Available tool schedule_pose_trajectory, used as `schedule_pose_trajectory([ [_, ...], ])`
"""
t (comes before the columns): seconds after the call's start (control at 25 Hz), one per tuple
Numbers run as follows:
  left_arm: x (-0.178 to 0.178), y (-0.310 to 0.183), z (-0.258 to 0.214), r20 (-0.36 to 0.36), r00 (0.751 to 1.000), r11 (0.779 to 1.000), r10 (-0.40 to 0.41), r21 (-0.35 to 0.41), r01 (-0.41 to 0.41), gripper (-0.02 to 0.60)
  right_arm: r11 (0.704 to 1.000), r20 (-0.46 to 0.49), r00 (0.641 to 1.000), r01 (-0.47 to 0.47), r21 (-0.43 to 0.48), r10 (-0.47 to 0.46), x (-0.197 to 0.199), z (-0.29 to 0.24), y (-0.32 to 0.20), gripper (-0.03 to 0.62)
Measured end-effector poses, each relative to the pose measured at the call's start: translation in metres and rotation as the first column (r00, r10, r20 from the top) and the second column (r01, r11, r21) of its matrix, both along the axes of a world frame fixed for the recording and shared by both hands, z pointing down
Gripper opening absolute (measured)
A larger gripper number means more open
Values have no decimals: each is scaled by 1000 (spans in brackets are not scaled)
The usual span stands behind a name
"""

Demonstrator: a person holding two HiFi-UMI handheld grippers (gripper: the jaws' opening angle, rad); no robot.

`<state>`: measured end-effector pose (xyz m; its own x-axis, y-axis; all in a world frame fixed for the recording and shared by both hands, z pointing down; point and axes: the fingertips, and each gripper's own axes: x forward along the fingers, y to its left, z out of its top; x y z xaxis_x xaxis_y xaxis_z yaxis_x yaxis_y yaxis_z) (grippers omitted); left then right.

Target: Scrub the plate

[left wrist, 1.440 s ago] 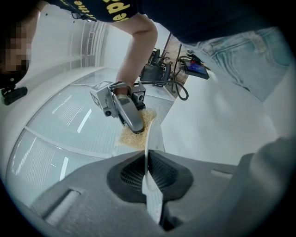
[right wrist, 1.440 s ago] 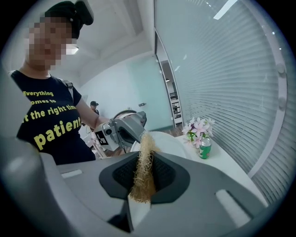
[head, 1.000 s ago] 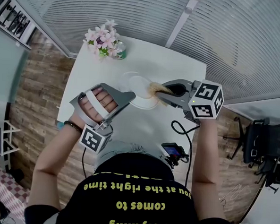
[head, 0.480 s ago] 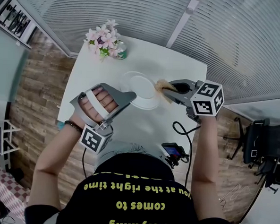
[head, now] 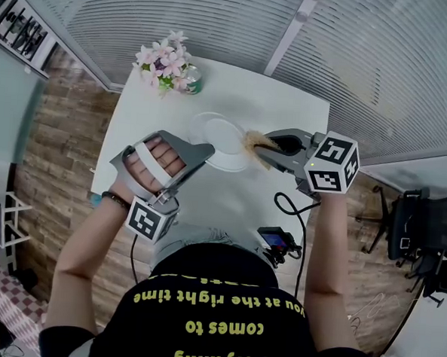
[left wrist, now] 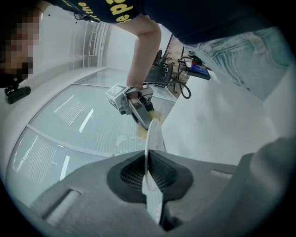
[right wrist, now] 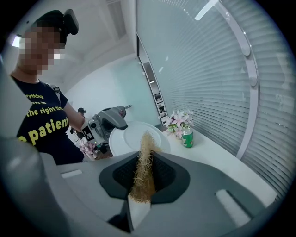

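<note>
Plate, where is it exactly?

It is a white plate at the middle of the head view, over the white table. The left gripper reaches it from the lower left, and its jaws are clamped on the rim. In the left gripper view the plate stands edge-on between the two pads, thin like a line.

And the right gripper?

It comes in from the right side of the frame. Its jaws are closed on a straw-coloured scrubber, a bundle of fibres that sticks out in front of the pads. The plate is just beyond the tip of the fibres, with its face turned toward this gripper.

Does the scrubber touch the plate?

I cannot tell. In the head view the fibres overlap the right rim. In the right gripper view they cover the middle of the plate. No view shows the contact itself.

What else is hidden?

In the head view the lower left rim lies under the left gripper. In the right gripper view the bottom of the plate is cut off by the gripper body. The left gripper view does not show the face of the plate at all.

Other things?

Pink flowers and a green can stand at the upper left of the table, well apart from the plate.
</note>
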<state>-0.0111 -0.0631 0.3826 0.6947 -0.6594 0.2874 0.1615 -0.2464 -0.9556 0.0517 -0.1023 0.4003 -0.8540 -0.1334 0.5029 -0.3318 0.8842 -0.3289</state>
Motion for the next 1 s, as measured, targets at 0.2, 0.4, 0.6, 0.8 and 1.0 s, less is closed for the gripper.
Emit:
schedule_pose_trajectory([
  [0.2, -1, 0, 3, 3, 1000, 1000, -8, -7, 8, 9, 998, -10, 999, 52, 27, -51, -13, -11, 16, 51],
  [0.4, 1, 1, 3, -1, 1000, 1000, -2, -14, 2, 9, 993, 13, 994, 105, 52, -106, -27, -28, 34, 51],
  [0.6, 1, 0, 5, -5, 1000, 1000, -5, -24, 5, 9, 986, 8, 989, 148, 82, -149, -42, -36, 49, 52],
  [0.8, 2, -1, 5, -10, 1000, 1000, -11, -27, 10, 9, 981, 22, 985, 169, 94, -172, -47, -42, 56, 52],
  [1.0, 0, -2, 0, -22, 1000, 1000, -20, -18, 20, 9, 992, 32, 994, 106, 73, -108, -32, -35, 42, 52],
])
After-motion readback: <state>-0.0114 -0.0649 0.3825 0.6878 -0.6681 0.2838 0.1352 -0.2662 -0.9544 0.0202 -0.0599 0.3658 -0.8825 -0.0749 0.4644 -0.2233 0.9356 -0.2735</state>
